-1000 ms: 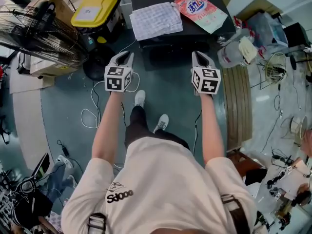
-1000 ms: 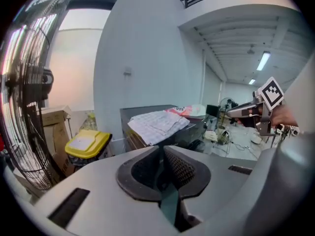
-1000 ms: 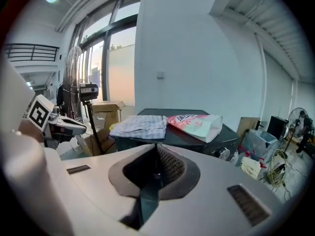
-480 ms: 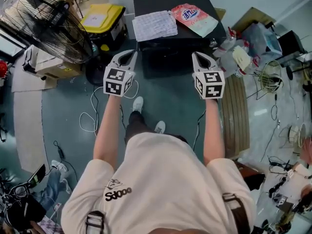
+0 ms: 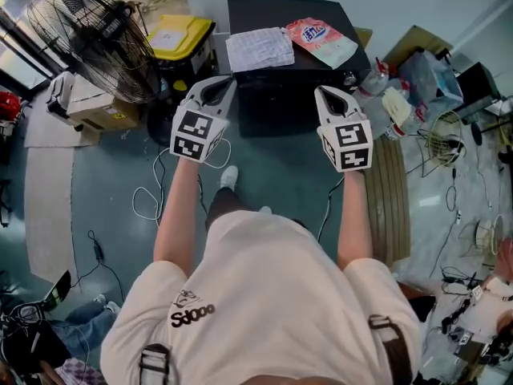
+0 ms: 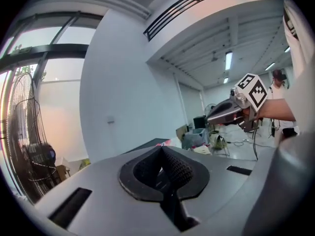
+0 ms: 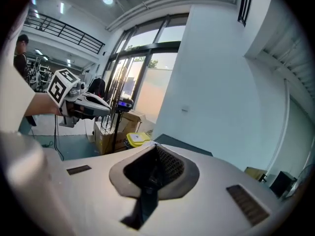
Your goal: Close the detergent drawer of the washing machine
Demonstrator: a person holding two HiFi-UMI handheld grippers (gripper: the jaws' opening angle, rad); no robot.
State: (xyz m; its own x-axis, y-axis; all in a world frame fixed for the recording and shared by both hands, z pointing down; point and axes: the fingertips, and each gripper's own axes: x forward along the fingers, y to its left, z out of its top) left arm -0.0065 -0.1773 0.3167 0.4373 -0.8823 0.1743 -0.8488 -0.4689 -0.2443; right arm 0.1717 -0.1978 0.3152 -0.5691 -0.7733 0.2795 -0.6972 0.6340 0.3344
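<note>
A dark washing machine (image 5: 250, 11) stands ahead of me in the head view, with a checked cloth (image 5: 259, 48) and a pink detergent bag (image 5: 322, 40) on its top. I cannot make out its detergent drawer. My left gripper (image 5: 218, 88) is raised in front of the machine's left edge, shut and holding nothing. My right gripper (image 5: 330, 96) is level with it at the machine's right edge, also shut and holding nothing. In the left gripper view the closed pads (image 6: 178, 168) point at a white wall. The right gripper view shows its pads (image 7: 167, 165) closed too, above the machine's top (image 7: 189, 147).
A large floor fan (image 5: 88, 38) and a yellow-lidded box (image 5: 183, 37) stand left of the machine, above a cardboard box (image 5: 92, 107). White cables (image 5: 152, 191) lie on the floor. Bags and clutter (image 5: 401, 95) and a slatted board (image 5: 389, 191) are at the right.
Both grippers have risen toward the head camera and now look larger. The machine sits lower in the picture, and the person's feet are mostly hidden under the body.
</note>
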